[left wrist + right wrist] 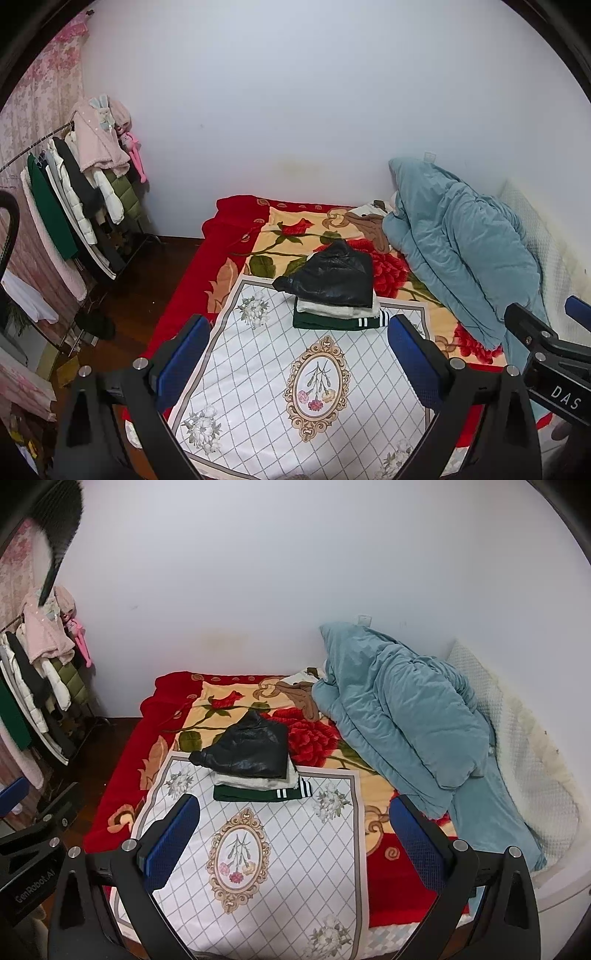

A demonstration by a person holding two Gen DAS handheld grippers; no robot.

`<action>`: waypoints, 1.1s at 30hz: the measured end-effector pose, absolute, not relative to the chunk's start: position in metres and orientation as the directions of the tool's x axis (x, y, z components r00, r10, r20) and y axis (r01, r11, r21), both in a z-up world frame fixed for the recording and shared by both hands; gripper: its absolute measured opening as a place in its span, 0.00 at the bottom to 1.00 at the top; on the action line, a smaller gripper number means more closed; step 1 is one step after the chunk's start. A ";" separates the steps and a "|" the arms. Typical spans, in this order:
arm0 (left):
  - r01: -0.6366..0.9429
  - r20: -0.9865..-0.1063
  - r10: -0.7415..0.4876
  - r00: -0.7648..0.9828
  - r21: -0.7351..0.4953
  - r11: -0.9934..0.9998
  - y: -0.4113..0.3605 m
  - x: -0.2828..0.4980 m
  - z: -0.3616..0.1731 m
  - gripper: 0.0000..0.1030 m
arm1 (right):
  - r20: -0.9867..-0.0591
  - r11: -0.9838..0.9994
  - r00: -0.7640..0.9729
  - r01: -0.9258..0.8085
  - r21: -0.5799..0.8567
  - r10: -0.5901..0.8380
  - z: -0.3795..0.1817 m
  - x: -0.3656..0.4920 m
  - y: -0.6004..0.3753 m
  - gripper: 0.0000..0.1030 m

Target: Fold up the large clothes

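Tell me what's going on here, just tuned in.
Both grippers are open and empty, held above the near end of the bed. The left hand-held gripper and the right hand-held gripper touch nothing. Three folded clothes sit stacked on the white mat: black jacket on top, white garment under it, green garment at the bottom.

Glossy, creased leather-like black jacket [332, 273] tops the matt knit folds — plush blanket [288, 229], quilted smooth mat [258, 369], polished wood floor [147, 273].
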State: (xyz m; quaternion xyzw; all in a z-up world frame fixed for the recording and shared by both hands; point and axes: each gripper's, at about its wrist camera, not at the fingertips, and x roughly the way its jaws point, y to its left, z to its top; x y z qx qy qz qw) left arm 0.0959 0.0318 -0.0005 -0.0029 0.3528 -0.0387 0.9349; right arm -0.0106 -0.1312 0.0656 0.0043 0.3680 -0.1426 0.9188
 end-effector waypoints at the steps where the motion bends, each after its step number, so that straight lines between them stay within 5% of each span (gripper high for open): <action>1: 0.071 -0.660 -0.074 0.747 -0.032 0.997 0.031 0.095 0.000 0.95 | -0.678 0.960 0.689 0.263 -0.097 -0.257 0.065 -0.011 -0.131 1.00; 33: 0.064 -0.660 -0.068 0.748 -0.030 0.998 0.028 0.083 -0.002 0.99 | -0.685 0.962 0.683 0.253 -0.105 -0.254 0.062 -0.014 -0.130 1.00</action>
